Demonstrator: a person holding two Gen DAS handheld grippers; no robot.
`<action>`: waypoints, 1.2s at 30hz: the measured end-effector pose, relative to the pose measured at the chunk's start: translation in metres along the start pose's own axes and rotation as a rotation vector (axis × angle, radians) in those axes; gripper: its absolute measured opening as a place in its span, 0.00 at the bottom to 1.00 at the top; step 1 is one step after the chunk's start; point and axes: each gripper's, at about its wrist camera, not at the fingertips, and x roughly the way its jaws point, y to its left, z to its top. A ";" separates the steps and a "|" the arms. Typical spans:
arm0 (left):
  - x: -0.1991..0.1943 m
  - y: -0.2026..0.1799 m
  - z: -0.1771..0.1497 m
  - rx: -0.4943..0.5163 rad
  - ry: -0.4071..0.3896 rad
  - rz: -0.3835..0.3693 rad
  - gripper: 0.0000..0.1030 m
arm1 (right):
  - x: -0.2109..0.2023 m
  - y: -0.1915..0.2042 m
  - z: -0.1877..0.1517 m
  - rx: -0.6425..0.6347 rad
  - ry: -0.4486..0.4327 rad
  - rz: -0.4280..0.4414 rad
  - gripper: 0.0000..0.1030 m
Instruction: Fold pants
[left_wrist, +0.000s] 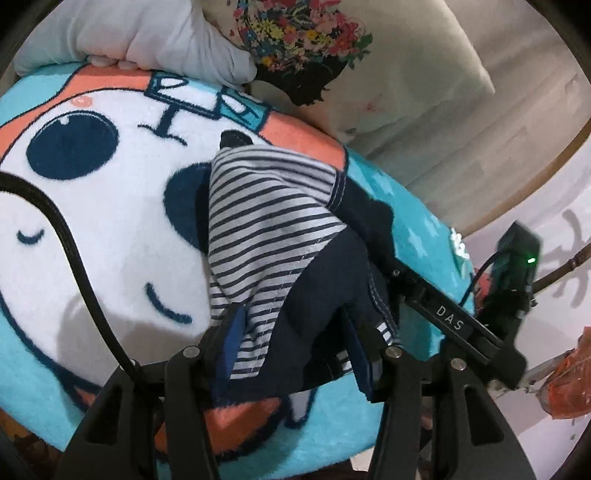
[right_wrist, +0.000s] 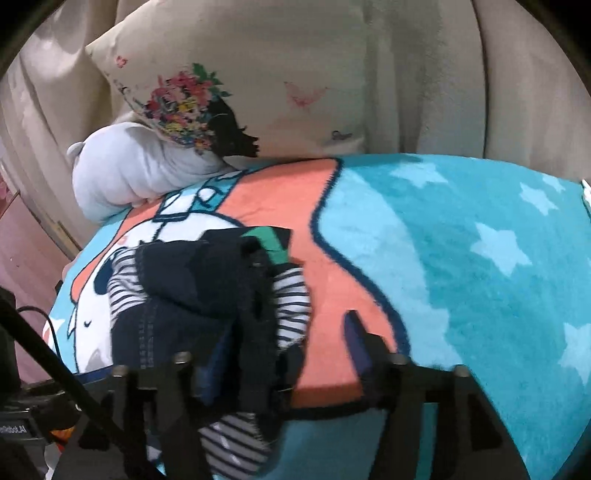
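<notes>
Between your left gripper's (left_wrist: 291, 332) spread fingers bunch soft navy, stripe-lined pants (left_wrist: 280, 236) on fuzzy blanket (left_wrist: 110, 206); your right gripper (right_wrist: 288, 354) gapes too.

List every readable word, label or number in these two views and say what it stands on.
"DAS": white letters on the black bar of the right gripper, seen from the left wrist.
Partly cut-off label ending "bot.AI": on a black device at the lower left of the right wrist view.
Dark marks on the blanket: not readable as words.
</notes>
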 end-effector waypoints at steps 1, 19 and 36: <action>-0.008 0.000 0.003 -0.001 -0.017 -0.019 0.49 | -0.001 -0.004 0.001 0.027 0.007 0.029 0.69; 0.023 0.037 0.039 -0.111 0.046 -0.229 0.72 | 0.020 -0.001 0.004 0.130 0.073 0.297 0.71; 0.008 -0.018 0.083 0.079 -0.044 -0.132 0.33 | -0.002 0.005 0.049 0.136 -0.030 0.342 0.34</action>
